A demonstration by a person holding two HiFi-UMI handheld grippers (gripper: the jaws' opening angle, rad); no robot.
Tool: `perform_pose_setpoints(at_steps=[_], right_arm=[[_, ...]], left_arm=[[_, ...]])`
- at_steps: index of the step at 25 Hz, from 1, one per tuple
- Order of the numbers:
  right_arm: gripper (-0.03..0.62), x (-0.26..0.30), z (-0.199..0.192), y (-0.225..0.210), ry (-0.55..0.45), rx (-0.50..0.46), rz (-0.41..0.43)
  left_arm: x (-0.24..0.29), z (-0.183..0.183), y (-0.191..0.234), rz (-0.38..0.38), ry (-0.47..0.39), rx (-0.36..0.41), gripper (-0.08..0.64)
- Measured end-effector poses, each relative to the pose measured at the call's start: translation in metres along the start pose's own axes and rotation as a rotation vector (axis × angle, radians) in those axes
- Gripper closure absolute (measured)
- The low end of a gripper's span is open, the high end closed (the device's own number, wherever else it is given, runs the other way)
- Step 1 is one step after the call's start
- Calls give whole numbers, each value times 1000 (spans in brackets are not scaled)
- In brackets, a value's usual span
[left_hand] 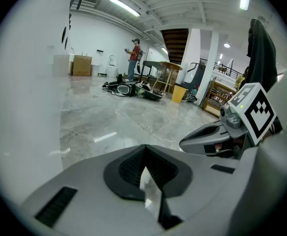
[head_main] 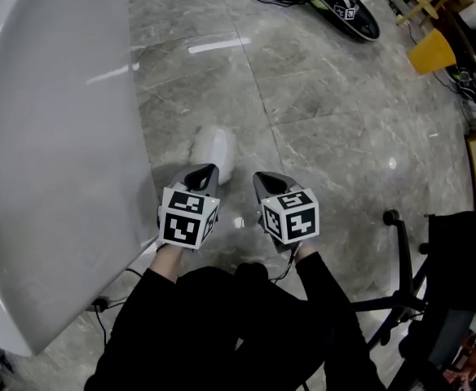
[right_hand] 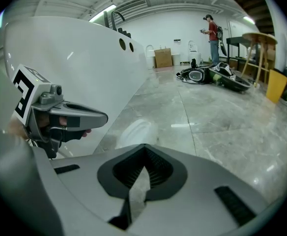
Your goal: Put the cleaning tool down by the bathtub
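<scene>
left gripper (head_main: 209,170) and right gripper (head_main: 261,177) fingers closed, empty; cleaning tool (head_main: 214,147) on floor (head_main: 328,104) just ahead.

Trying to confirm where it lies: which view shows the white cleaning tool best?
The head view: the cleaning tool lies whole, though blurred, on the floor beside the bathtub. The right gripper view shows only its upper part; the left gripper view misses it.

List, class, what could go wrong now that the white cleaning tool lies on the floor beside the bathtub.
The cleaning tool lies loose on the open floor just ahead of the person, so a step forward might kick it or slip on it. The black cable at the bathtub's foot could snag a shoe.
</scene>
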State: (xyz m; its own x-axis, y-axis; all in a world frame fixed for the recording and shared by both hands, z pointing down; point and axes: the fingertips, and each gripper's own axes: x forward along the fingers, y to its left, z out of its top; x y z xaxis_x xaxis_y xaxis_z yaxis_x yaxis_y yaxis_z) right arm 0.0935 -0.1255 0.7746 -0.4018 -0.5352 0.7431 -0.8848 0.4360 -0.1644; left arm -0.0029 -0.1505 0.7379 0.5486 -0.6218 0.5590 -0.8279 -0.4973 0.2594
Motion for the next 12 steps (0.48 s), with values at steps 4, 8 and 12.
perform_pose_setpoints(at_steps=[4,8,12], right_arm=[[592,0,-1,0,9,-8,-6],[592,0,1,1,5,-14,-7],[592,0,2,2,1,-20,-5]], left_arm=[[1,0,-1,2,-2,-2,552],[3,0,-3,5,-7,6,552],[4,-1,-2,9,-3,10,552]])
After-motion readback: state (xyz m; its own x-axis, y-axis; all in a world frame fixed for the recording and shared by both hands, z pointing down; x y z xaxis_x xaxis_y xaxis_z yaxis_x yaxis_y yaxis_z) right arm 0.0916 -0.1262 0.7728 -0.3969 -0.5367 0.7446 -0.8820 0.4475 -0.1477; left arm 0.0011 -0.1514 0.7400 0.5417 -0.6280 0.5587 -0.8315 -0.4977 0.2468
